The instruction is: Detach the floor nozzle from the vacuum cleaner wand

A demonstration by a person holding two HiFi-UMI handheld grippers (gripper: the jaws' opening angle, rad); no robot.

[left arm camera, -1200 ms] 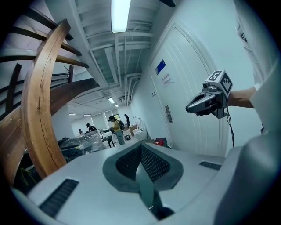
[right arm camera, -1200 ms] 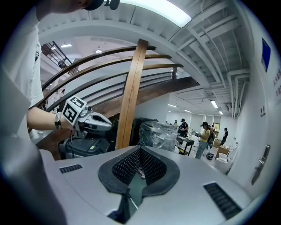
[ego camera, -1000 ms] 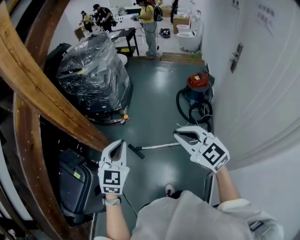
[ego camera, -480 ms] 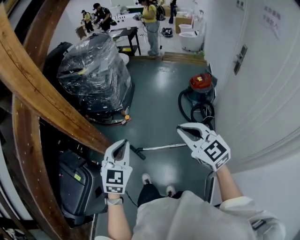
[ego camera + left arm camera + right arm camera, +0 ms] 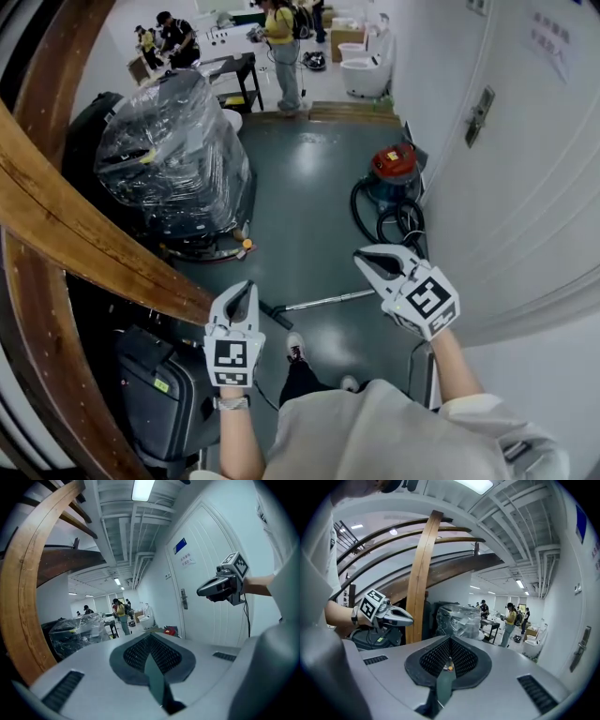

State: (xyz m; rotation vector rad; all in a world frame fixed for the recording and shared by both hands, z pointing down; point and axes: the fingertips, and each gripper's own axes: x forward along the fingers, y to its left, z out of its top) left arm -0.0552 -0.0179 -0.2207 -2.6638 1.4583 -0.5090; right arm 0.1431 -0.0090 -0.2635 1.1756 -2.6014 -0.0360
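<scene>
The silver vacuum wand (image 5: 323,301) lies on the green floor, with the black floor nozzle (image 5: 275,314) on its left end. A black hose (image 5: 382,221) runs from it to the red vacuum cleaner (image 5: 395,163) by the wall. My left gripper (image 5: 243,285) hovers shut and empty just left of the nozzle, above it. My right gripper (image 5: 360,255) is also shut and empty, above the wand's right end. In the left gripper view the right gripper (image 5: 202,592) shows in front of the door. The right gripper view shows the left gripper (image 5: 407,618) beside the wooden beam.
A curved wooden beam (image 5: 89,248) sweeps along the left. Behind it stands a plastic-wrapped machine (image 5: 173,150), and a black case (image 5: 155,375) sits on the floor. A white door and wall (image 5: 525,187) close the right side. People (image 5: 278,42) stand at tables far back.
I have stepped forward: a shoe now shows under the wand. Both grippers advanced with me and stayed shut. The nozzle and wand lie nearer beneath them.
</scene>
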